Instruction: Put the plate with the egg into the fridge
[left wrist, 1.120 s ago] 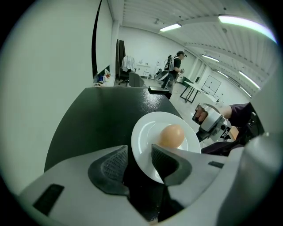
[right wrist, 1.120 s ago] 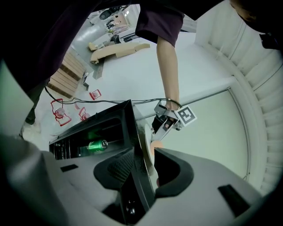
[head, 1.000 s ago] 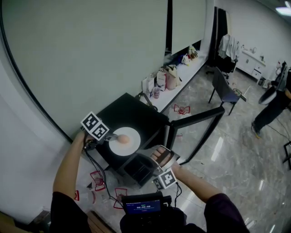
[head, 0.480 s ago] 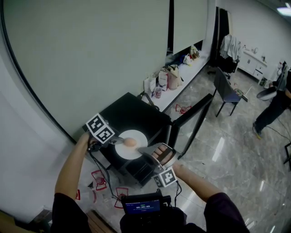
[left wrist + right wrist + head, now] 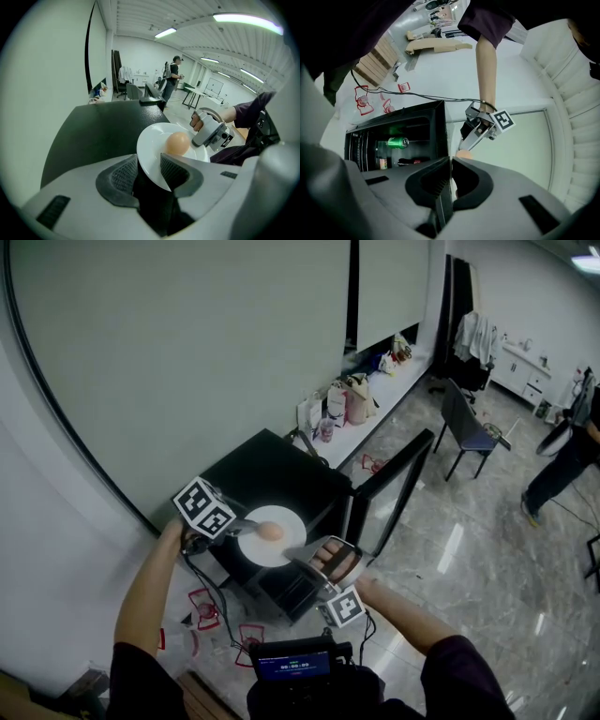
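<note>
A white plate [image 5: 272,545] with a brown egg [image 5: 270,532] hangs over the front edge of the black fridge [image 5: 272,474]. My left gripper [image 5: 236,526] is shut on the plate's near rim [image 5: 149,164], and the egg [image 5: 177,143] lies just beyond the jaws. My right gripper [image 5: 302,554] meets the plate's opposite rim. Its jaws have just been closing. In the right gripper view they [image 5: 451,161] stand shut with a thin white edge between the pads, and the egg [image 5: 463,153] peeks above them. The fridge door [image 5: 389,488] stands open to the right.
Inside the fridge [image 5: 438,126] a green can [image 5: 397,142] lies on a shelf, with small items below it. Red markers [image 5: 204,607] and a cable lie on the floor at the left. A chair [image 5: 464,423], bags [image 5: 342,401] and a person [image 5: 562,456] are farther off.
The left gripper has carried the plate and egg to the right, up to the right gripper. The fridge door has swung further open.
</note>
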The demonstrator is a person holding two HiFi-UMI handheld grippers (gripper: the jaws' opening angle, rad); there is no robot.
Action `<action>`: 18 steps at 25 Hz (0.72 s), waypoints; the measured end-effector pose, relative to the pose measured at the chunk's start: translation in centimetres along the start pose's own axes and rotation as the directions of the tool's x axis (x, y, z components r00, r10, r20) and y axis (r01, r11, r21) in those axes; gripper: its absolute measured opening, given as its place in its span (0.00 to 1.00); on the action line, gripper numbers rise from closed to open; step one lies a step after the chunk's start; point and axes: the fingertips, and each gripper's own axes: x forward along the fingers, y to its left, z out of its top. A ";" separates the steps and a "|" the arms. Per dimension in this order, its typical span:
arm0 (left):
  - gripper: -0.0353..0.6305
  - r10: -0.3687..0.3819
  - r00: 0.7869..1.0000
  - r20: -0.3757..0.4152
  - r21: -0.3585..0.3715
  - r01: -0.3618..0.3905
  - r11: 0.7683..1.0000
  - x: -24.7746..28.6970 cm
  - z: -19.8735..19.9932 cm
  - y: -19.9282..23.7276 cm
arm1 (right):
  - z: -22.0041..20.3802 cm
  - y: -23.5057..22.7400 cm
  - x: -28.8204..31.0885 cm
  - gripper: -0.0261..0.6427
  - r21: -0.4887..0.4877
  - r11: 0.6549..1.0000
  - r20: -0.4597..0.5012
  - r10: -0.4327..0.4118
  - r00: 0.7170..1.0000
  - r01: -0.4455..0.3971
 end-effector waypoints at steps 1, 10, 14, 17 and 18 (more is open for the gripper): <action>0.26 0.024 0.999 0.026 0.000 -0.024 1.000 -0.4 0.3 0.0 | -0.1 0.0 -0.2 0.07 -0.003 1.000 -0.003 -0.001 1.000 0.001; 0.25 0.314 0.909 0.276 -0.001 -0.326 0.945 -4.5 2.6 -3.5 | -0.5 0.1 -1.7 0.07 -0.025 1.000 -0.027 0.000 1.000 -0.001; 0.20 0.421 0.806 0.415 -0.081 -0.428 0.900 -6.0 3.4 -6.8 | -0.4 -0.5 -2.8 0.07 -0.032 0.999 -0.017 -0.005 1.000 0.004; 0.09 0.494 0.723 0.482 -0.137 -0.495 0.858 -6.3 3.6 -9.9 | -0.4 -0.4 -4.6 0.07 -0.028 1.000 -0.010 -0.002 1.000 0.002; 0.08 0.509 0.701 0.499 -0.148 -0.510 0.847 -6.2 3.5 -11.1 | -0.4 -0.2 -5.3 0.07 -0.030 1.000 -0.011 0.001 1.000 -0.002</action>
